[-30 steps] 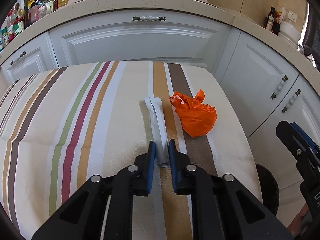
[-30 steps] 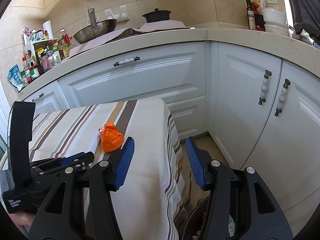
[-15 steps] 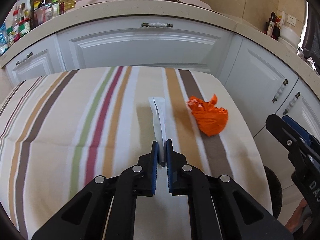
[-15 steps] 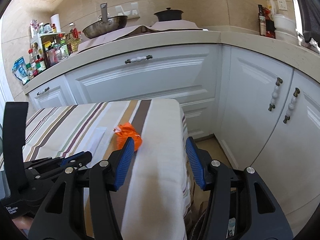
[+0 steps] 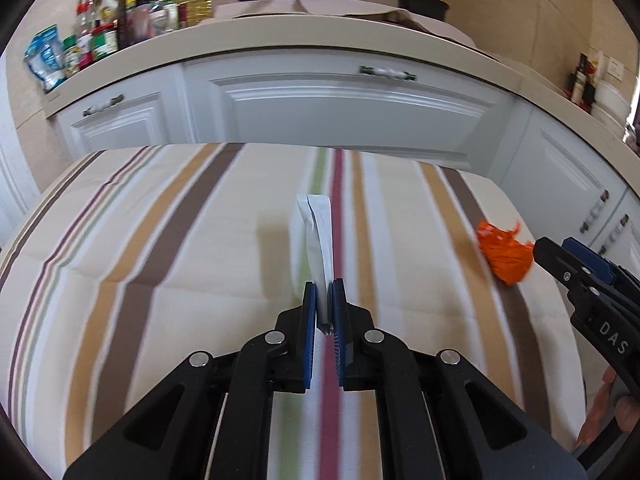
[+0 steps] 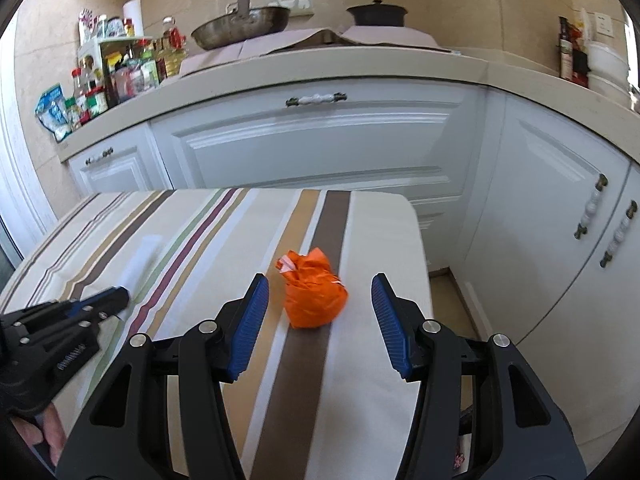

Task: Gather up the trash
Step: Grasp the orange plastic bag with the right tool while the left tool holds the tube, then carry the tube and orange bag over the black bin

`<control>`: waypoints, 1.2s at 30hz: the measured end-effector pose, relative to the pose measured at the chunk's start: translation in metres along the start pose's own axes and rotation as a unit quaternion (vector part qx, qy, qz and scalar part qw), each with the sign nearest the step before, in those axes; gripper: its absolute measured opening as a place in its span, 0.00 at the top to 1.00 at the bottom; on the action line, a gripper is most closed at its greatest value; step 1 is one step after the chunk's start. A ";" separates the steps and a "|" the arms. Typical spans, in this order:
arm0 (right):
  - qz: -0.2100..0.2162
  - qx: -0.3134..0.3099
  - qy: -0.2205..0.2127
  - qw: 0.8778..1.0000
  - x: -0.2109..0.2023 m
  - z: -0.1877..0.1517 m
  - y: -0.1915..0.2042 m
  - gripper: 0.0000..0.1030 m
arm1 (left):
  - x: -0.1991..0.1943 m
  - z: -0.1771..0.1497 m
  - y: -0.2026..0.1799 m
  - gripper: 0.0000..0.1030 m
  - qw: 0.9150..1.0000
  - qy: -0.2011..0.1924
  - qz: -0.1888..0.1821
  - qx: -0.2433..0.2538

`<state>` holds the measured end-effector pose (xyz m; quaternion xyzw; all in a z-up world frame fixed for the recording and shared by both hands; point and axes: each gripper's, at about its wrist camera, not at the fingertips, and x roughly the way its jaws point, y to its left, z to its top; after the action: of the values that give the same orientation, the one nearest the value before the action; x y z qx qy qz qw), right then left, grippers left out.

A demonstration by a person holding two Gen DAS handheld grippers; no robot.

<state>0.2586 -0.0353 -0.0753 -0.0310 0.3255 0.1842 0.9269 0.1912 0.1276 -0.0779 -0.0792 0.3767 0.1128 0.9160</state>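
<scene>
Around the striped bench (image 6: 360,380) stand white cabinets (image 6: 320,140), nothing lying ahead of either gripper's fingers. Two trash pieces show: one white folded wrapper (image 5: 318,240), pinched at its near end by the left gripper (image 5: 324,312), and one crumpled orange bag (image 6: 314,294) lying untouched between the right gripper's (image 6: 320,320) wide-set fingers.

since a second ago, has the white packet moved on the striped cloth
Yes. The white packet, pinched in the left tongs, has shifted left from the tan and brown stripes to the maroon stripe.
</scene>
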 end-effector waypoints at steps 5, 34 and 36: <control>-0.007 -0.001 0.031 1.000 0.017 0.003 0.003 0.49 | 0.002 0.001 0.018 0.92 1.000 0.001 0.015 -0.014; 0.008 0.005 -0.005 1.000 -0.055 -0.027 0.022 0.63 | -0.048 -0.015 0.014 0.92 0.999 -0.042 0.013 0.000; 0.005 0.005 -0.021 1.000 -0.073 -0.032 0.024 0.63 | -0.055 -0.018 0.012 0.92 0.999 -0.045 0.009 0.001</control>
<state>0.1783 -0.0418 -0.0543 -0.0212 0.3073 0.1882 0.9326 0.1377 0.1270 -0.0519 -0.0695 0.3359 0.1236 0.9312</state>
